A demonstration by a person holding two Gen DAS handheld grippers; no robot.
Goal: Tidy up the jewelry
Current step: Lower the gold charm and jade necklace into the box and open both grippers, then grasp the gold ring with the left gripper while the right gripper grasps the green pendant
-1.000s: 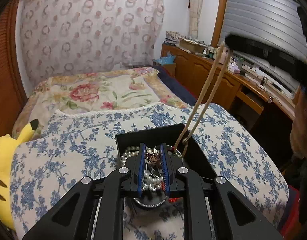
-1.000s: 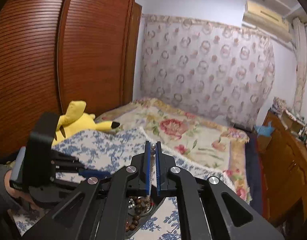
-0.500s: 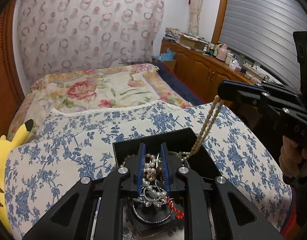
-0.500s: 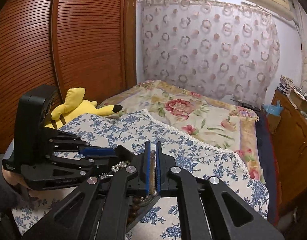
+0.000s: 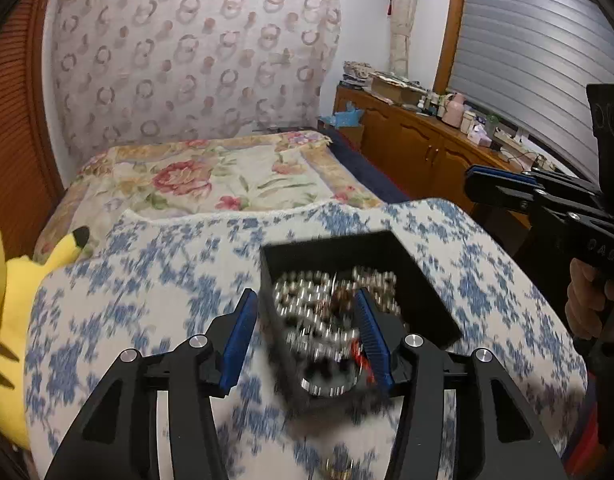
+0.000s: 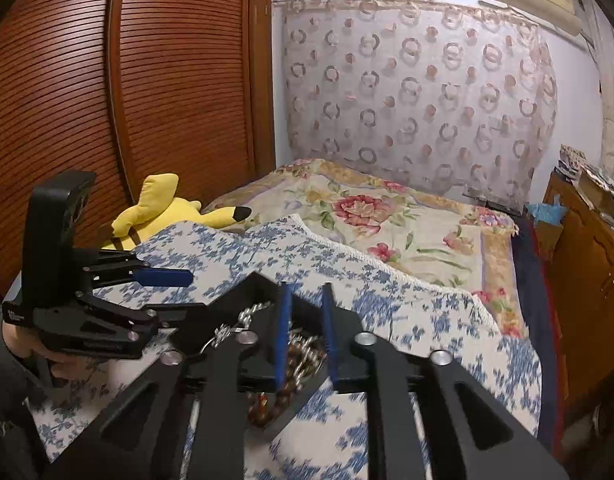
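Both the left gripper (image 5: pixel 307 332) and right gripper (image 6: pixel 305 332) are hanging spread apart, holding nothing, over the black box (image 5: pixel 423 280) of tangled beads (image 5: pixel 307 300). Any grab now is risking snagging several strands together and tipping the box on the soft bed (image 5: pixel 147 280).

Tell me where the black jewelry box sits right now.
In the left wrist view the black jewelry box sits on the blue floral cover, right of centre, ahead of the open left gripper.
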